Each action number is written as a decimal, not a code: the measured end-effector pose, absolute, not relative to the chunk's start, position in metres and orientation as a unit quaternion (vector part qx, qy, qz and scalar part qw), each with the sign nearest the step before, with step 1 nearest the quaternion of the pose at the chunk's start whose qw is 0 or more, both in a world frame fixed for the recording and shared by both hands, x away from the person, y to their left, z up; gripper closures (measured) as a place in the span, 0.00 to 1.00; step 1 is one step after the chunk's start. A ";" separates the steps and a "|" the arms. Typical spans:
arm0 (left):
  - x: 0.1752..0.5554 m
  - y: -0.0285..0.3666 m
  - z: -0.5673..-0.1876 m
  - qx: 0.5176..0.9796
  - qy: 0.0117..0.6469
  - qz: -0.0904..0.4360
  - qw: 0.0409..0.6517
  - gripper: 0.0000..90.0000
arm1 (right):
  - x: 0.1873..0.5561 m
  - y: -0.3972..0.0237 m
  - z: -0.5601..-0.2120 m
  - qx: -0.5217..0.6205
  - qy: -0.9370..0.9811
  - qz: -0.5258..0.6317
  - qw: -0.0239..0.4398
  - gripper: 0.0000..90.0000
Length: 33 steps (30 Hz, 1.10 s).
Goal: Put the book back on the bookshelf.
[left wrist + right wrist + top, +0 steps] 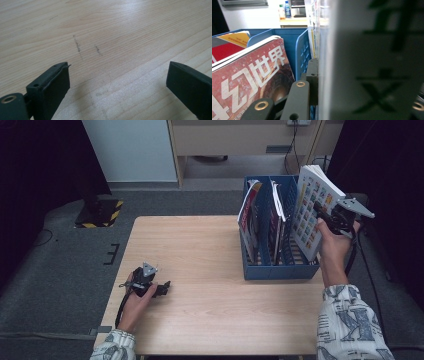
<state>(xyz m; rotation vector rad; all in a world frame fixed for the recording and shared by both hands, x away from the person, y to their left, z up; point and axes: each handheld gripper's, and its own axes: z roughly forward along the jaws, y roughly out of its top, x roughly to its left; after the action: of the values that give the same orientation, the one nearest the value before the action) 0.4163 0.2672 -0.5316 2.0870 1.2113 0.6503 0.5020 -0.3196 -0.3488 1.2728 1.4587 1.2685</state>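
Note:
A blue file rack with three compartments stands on the right of the wooden table. A red magazine leans in its left compartment and another magazine stands in the middle one. My right gripper is shut on a thick book with a colourful grid cover, held tilted with its lower edge at the right compartment. In the right gripper view the book fills the space beside the jaw, next to the blue divider and the red magazine. My left gripper rests on the table's front left, open, nothing between its jaws.
Bare wood lies between the left gripper and the rack. On the floor at the back left is a black stand with a yellow-and-black striped base. A light cabinet stands behind the table.

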 end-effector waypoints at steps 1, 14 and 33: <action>0.416 0.267 -0.532 0.792 0.460 0.247 0.316 0.05 | 0.503 -0.319 -0.350 0.501 0.578 0.504 0.401 0.82; 0.416 0.267 -0.530 0.790 0.460 0.248 0.321 0.05 | 0.511 -0.314 -0.366 0.509 0.570 0.506 0.399 0.82; 0.415 0.267 -0.529 0.790 0.458 0.249 0.321 0.05 | 0.515 -0.314 -0.384 0.507 0.587 0.499 0.386 0.82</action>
<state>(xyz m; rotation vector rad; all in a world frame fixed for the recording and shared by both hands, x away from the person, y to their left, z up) 0.4153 0.2672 -0.5291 2.0769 1.2045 0.6543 0.5146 -0.3145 -0.3837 1.2919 1.4942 1.2701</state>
